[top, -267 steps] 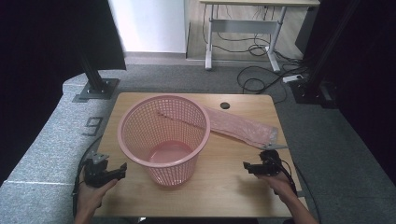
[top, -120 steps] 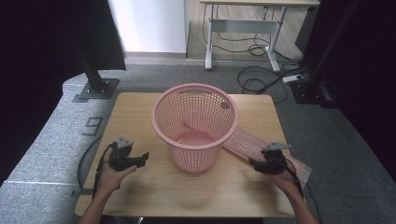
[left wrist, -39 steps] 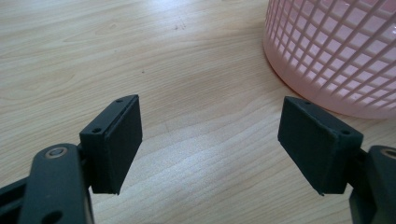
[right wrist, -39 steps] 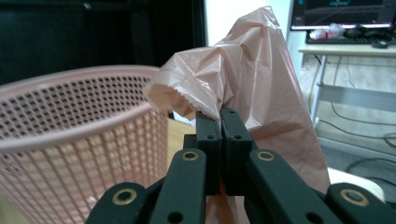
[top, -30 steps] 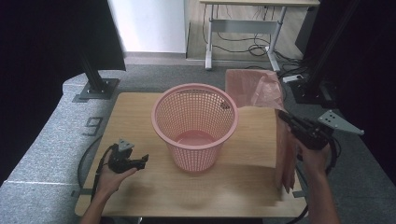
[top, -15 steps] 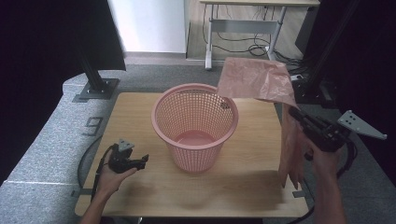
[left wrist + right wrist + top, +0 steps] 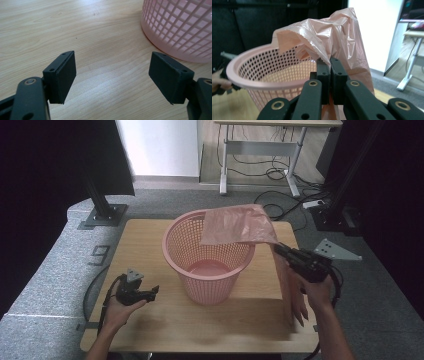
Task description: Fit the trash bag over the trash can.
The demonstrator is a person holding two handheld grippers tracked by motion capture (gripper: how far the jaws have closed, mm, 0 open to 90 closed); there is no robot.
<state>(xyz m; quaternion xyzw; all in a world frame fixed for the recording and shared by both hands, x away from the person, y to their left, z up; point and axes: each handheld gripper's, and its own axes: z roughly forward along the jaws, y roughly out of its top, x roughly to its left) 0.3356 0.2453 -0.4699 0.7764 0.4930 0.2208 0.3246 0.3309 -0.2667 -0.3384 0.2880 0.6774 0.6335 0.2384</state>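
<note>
One mark can be read: a dark digit "9" (image 7: 100, 255) on the grey padding (image 7: 60, 285) just left of the wooden table (image 7: 145, 240), seen from the high view. It carries no other words or brand.

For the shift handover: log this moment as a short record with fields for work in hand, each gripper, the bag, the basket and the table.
work in hand: lining the basket with a bag
right gripper: shut on the pink plastic bag, raised beside the basket
left gripper: open, nothing between its jaws, low over the table near the basket's base
pink plastic bag: draped over the right part of the rim, one length hanging down outside
pink mesh basket: upright, mid-table
table: light wood
</note>
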